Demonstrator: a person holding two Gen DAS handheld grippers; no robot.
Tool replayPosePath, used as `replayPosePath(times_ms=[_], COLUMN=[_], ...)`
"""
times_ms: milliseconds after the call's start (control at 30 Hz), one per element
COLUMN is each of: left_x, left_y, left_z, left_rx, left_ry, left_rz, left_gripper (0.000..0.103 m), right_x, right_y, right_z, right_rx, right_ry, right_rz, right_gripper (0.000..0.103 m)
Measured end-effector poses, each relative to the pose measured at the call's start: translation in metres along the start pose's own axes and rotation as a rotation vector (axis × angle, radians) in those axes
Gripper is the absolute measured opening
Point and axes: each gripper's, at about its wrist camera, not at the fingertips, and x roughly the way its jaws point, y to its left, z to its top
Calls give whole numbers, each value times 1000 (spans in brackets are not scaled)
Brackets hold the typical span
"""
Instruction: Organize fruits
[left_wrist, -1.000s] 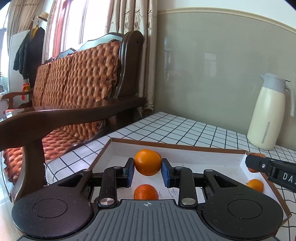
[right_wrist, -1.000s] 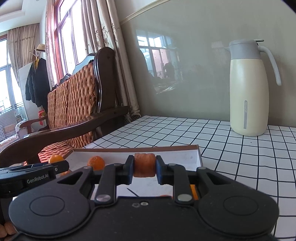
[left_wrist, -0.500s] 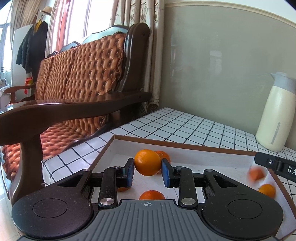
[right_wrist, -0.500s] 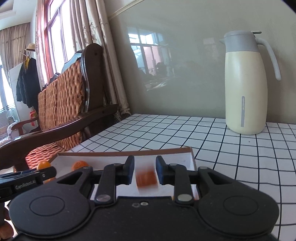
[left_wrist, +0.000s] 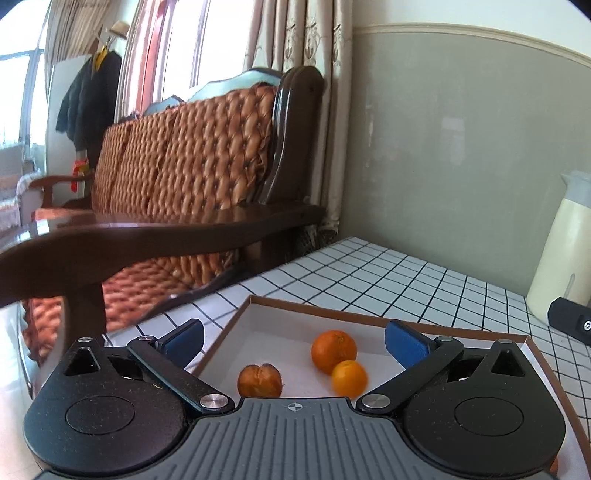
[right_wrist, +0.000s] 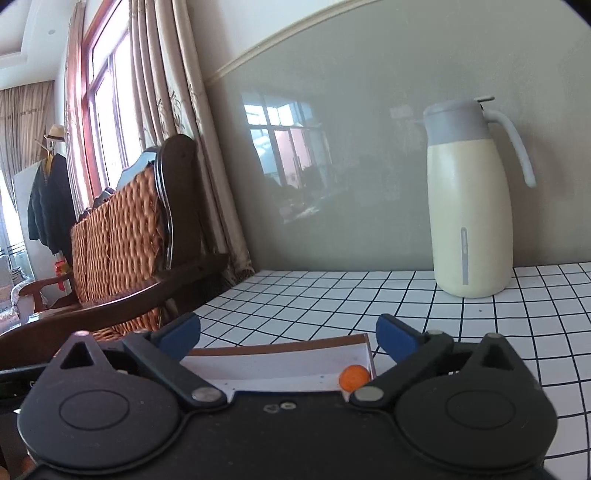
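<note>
A shallow white cardboard tray (left_wrist: 369, 317) with a brown rim lies on the checked table. In the left wrist view it holds a large orange (left_wrist: 333, 350), a smaller orange (left_wrist: 349, 376) touching it in front, and a brownish wrinkled fruit (left_wrist: 259, 380) to the left. My left gripper (left_wrist: 293, 341) is open and empty above the tray. In the right wrist view my right gripper (right_wrist: 288, 336) is open and empty above the tray's far right corner (right_wrist: 364, 341), where one small orange (right_wrist: 354, 376) lies.
A cream thermos jug with a grey lid (right_wrist: 469, 206) stands on the table at the back right, also in the left wrist view (left_wrist: 569, 258). A wooden sofa with orange tufted cushions (left_wrist: 177, 177) stands left of the table. The right gripper's black body (left_wrist: 570, 319) shows at the right edge.
Both grippers opened wide and rose. The left one let go of the large orange, the right one dropped its small orange; both fruits now lie in the tray.
</note>
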Motion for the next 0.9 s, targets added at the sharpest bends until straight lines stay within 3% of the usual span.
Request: replayPosePath(times_ms=[533,900], left_x=[-59,-157], left_y=[-6,5], left_z=[-1,-3], left_rx=[27,73], left_ry=[-31,-16], left_rz=[-15,-47], left_gripper=[103,103], right_x=[-54,-137], right_y=[-1,3], right_z=[3,10], right_rx=[-33,-4], right_ry=[28,64], right_rz=[42,72], right_gripper=[97,97])
